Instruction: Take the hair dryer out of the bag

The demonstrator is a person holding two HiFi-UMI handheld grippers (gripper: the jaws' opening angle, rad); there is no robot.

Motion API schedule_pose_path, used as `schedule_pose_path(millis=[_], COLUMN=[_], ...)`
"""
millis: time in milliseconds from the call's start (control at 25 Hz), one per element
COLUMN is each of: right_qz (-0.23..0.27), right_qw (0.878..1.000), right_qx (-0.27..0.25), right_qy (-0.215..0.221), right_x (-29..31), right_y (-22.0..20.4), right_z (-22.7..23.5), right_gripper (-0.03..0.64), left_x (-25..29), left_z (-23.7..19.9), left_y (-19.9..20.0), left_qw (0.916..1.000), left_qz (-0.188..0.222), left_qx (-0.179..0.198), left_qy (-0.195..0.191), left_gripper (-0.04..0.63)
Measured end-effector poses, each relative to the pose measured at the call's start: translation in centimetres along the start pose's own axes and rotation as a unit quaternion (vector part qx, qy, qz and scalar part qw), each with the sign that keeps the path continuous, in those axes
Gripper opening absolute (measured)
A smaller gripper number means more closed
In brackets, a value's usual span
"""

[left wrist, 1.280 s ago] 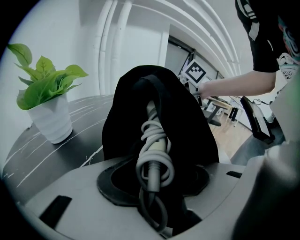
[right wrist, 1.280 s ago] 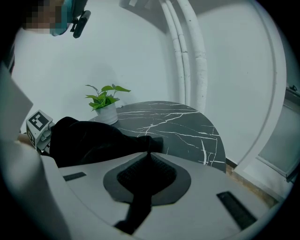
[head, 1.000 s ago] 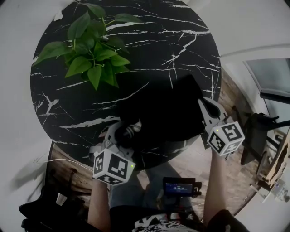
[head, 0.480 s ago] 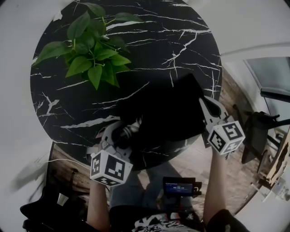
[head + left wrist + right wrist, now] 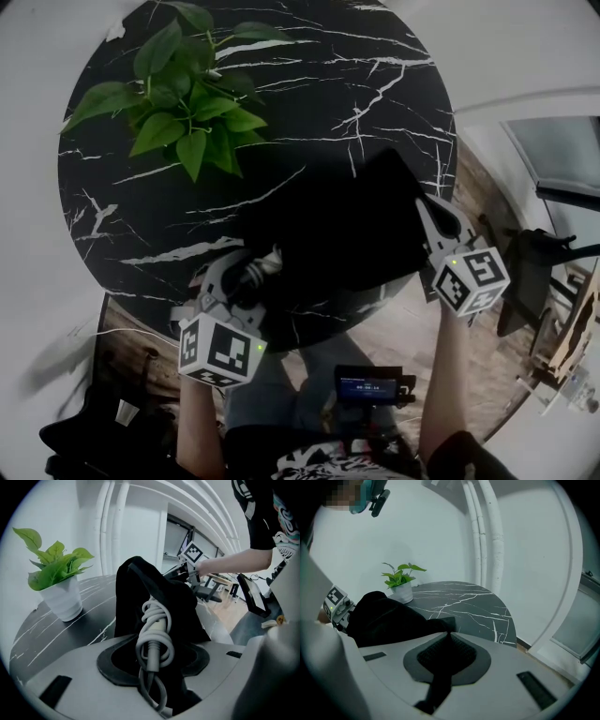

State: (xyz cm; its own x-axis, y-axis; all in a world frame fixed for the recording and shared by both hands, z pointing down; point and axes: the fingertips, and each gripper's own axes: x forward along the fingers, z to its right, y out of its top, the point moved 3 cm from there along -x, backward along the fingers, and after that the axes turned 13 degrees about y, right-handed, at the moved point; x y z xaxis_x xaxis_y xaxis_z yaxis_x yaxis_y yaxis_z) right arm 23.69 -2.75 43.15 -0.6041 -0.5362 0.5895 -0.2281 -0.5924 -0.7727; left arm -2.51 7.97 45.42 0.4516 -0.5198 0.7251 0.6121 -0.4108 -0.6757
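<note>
Two grippers, one at each end of the bag, basically.

Head view: the black bag [image 5: 337,225] lies on the marble table [image 5: 375,75] with its mouth toward the left gripper [image 5: 246,277] at the near-left edge. The hair dryer [image 5: 260,271] pokes out there. The right gripper [image 5: 424,208] sits at the bag's opposite, right-hand corner.

Left gripper view: the jaws are clamped on the hair dryer's grey cord-wrapped end. Its long axis runs straight away from the gripper into the bag.

Right gripper view: the jaws are pinched tight on a strip of the black bag fabric.

So I'd guess the pull goes back along that axis, away from the right gripper, which anchors the bag.
</note>
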Motion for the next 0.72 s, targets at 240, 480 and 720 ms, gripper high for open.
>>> schedule_pose_path(millis=[240, 480, 720], right_qz=[-0.004, -0.002, -0.002], right_qw=[1.0, 1.0, 1.0], right_qx=[-0.007, -0.007, -0.008], right_qy=[-0.002, -0.006, -0.007], right_x=[-0.1, 0.1, 0.1], right_y=[0.1, 0.1, 0.1], right_z=[0.2, 0.2, 0.5], right_gripper=[0.025, 0.025, 0.025], left_x=[-0.2, -0.6, -1.0], left_z=[-0.3, -0.7, -1.0], left_y=[-0.5, -1.1, -1.6], left_qw=[1.0, 0.9998, 0.9995], left_qz=[-0.004, -0.001, 0.0], left_qx=[0.002, 0.009, 0.016], left_qy=[0.007, 0.016, 0.026], left_gripper=[0.201, 0.201, 0.202])
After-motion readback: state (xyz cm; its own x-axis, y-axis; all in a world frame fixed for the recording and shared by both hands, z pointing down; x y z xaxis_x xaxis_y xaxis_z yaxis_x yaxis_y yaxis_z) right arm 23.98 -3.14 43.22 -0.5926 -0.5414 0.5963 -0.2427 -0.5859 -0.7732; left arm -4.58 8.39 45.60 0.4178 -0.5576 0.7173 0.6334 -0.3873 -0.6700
